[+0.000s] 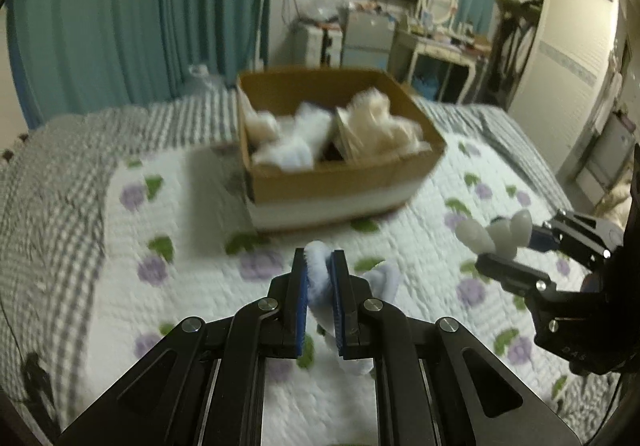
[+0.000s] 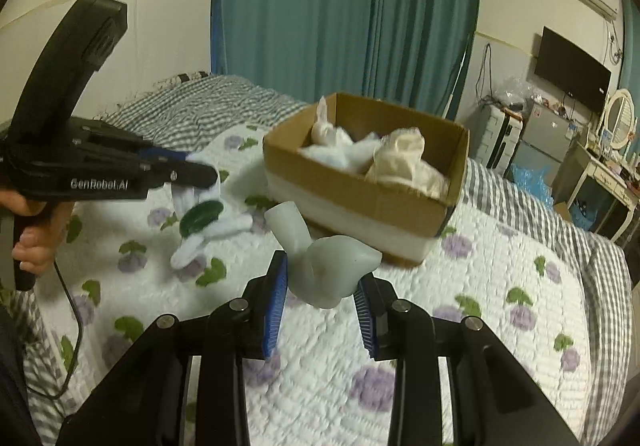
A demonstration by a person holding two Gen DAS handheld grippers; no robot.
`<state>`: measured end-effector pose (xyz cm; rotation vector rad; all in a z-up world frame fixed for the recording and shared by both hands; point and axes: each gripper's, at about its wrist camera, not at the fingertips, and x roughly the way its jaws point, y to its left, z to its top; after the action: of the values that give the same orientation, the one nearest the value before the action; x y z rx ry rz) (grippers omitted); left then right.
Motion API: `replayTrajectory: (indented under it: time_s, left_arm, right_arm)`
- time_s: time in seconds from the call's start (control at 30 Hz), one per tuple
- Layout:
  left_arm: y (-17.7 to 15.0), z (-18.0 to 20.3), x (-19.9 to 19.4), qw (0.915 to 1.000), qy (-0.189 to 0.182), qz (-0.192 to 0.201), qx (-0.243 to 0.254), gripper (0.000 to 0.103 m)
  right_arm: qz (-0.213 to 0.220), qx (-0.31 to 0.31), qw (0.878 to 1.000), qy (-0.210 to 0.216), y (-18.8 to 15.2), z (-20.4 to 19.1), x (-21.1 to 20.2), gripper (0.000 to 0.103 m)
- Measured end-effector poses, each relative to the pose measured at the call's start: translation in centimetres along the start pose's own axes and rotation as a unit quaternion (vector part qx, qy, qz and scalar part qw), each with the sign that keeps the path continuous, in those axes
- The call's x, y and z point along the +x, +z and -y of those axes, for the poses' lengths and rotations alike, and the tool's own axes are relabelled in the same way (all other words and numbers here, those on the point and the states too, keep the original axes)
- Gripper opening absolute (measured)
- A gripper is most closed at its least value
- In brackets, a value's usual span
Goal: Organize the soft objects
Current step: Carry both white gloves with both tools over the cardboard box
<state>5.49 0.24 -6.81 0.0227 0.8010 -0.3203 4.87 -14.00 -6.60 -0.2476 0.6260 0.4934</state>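
Observation:
A cardboard box [image 1: 340,174] sits on the bed and holds several white and cream soft toys; it also shows in the right wrist view [image 2: 360,198]. My left gripper [image 1: 319,266] is shut on a white and pale blue plush toy [image 1: 318,278], held above the quilt in front of the box. In the right wrist view the same toy [image 2: 208,230] hangs below the left gripper [image 2: 200,172]. My right gripper [image 2: 322,282] is shut on a pale grey-green soft toy [image 2: 328,266], held near the box's front corner. It shows at the right of the left wrist view [image 1: 496,236].
The bed has a white quilt with purple flowers [image 2: 400,346] and a grey checked blanket [image 1: 52,174] along its far side. Teal curtains [image 1: 140,14], a dresser with mirror [image 1: 438,30] and a wardrobe [image 1: 560,54] stand beyond.

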Motion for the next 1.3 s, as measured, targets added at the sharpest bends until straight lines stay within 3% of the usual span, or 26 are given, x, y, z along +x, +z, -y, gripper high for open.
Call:
replayTrajectory:
  time_s: [0.17, 0.93, 1.3]
  left_arm:
    - [1.9, -1.1, -0.5, 0.9989, 0.017, 0.043, 0.009, 0.010]
    - [10.7, -3.5, 3.0, 0.9935, 0.014, 0.113, -0.014, 0.010]
    - [11.9, -3.7, 8.7, 0.9967, 0.009, 0.079, -0.014, 0.010]
  right_arm:
    - [0.014, 0.005, 1.000, -0.007, 1.8, 1.6, 0.7, 0.031]
    - [0.062, 0.005, 0.998, -0.029, 9.2, 6.7, 7.0, 0.033]
    - [0.007, 0.011, 0.999, -0.040, 9.2, 8.7, 12.0, 0.034]
